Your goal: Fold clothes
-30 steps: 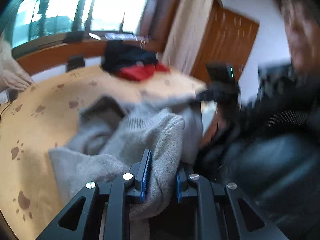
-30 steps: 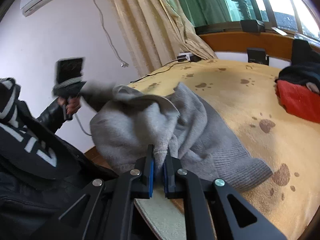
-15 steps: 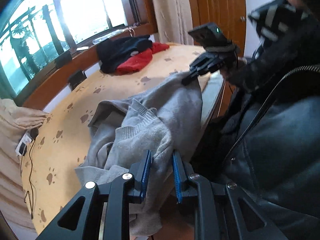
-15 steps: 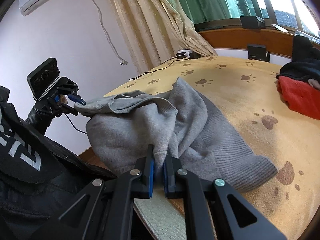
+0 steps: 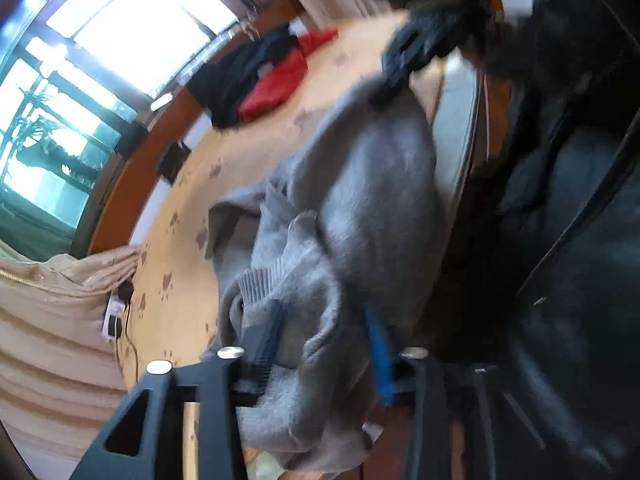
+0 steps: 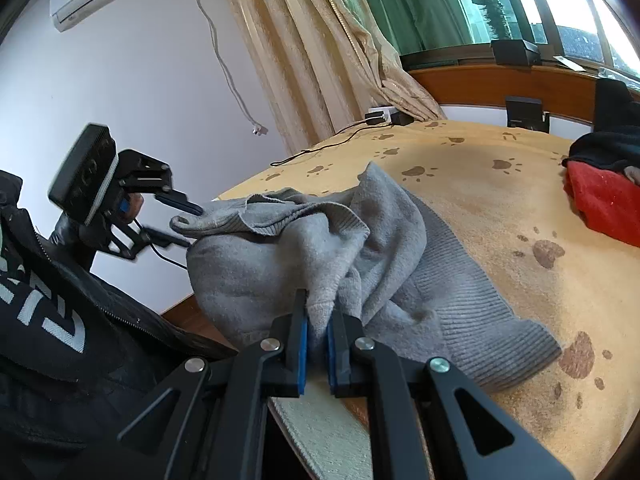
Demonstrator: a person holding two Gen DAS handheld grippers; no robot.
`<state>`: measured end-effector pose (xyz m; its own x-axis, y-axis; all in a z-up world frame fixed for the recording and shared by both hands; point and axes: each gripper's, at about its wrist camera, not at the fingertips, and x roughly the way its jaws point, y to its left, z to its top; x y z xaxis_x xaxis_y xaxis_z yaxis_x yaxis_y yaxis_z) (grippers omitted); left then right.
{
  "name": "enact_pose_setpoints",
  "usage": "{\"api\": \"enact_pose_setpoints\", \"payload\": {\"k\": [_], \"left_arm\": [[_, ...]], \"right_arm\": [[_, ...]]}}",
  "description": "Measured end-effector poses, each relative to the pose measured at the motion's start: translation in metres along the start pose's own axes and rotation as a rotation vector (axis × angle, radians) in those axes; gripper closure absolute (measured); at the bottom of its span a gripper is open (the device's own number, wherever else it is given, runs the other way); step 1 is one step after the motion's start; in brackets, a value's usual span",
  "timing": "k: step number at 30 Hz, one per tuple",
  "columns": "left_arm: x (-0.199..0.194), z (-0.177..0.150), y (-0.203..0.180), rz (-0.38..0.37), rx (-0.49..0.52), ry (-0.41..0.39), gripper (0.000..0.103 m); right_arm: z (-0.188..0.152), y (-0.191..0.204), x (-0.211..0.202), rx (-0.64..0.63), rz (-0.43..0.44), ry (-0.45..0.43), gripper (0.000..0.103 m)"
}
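Two grippers are engaged with one grey knit sweater (image 6: 320, 248), which lies bunched at the near edge of the paw-print bedspread (image 6: 500, 208), partly lifted off it. The right gripper (image 6: 318, 336) is pinched on a fold of the knit, as it was a second ago. The left gripper (image 5: 324, 344) has changed: its fingers, nearly closed on the cloth half a second ago, are now spread wide, with cloth lying loosely between them. Its view has also rolled sharply and gone blurred. This is judged a release or a regrip by the left side; the sweater is crumpled, not folded. A red garment (image 6: 600, 208) under dark clothes (image 6: 612, 136) lies at the bedspread's far side. Sleeves and collar cannot be made out, and the sweater's lower part is cut off.
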<state>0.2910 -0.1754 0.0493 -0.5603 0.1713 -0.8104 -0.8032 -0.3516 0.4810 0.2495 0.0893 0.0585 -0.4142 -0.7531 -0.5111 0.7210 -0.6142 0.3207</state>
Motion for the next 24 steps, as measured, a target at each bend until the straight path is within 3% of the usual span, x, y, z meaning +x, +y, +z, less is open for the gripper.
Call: {"api": "enact_pose_setpoints", "payload": {"k": [2,5,6,7,9,14,20,24], "left_arm": [[0.009,-0.001,0.005,-0.019,-0.04,0.044,0.057],[0.012,-0.006,0.026,-0.041,-0.194,0.055,0.058],[0.011,-0.008,0.032,-0.033,-0.237,0.048,0.061],[0.009,-0.009,0.034,-0.023,-0.262,0.032,0.076],[0.005,-0.011,0.039,-0.003,-0.311,-0.001,0.088],[-0.006,-0.014,0.048,0.051,-0.418,-0.088,0.092],[-0.045,-0.027,0.083,0.211,-0.666,-0.34,0.092],[-0.079,-0.041,0.111,0.345,-0.824,-0.561,0.092]], "right_arm": [[-0.001,0.002,-0.002,-0.007,0.003,-0.005,0.095],[0.0,0.004,-0.002,-0.014,0.001,-0.014,0.095],[0.001,0.003,-0.002,-0.009,0.0,-0.015,0.095],[0.001,0.003,-0.001,-0.003,-0.001,-0.017,0.095],[0.001,-0.001,0.0,0.017,-0.002,-0.019,0.095],[0.0,-0.007,0.005,0.051,-0.012,-0.014,0.095],[0.002,-0.009,0.01,0.073,-0.063,-0.032,0.094],[0.02,-0.006,0.008,0.051,-0.239,-0.105,0.095]]}}
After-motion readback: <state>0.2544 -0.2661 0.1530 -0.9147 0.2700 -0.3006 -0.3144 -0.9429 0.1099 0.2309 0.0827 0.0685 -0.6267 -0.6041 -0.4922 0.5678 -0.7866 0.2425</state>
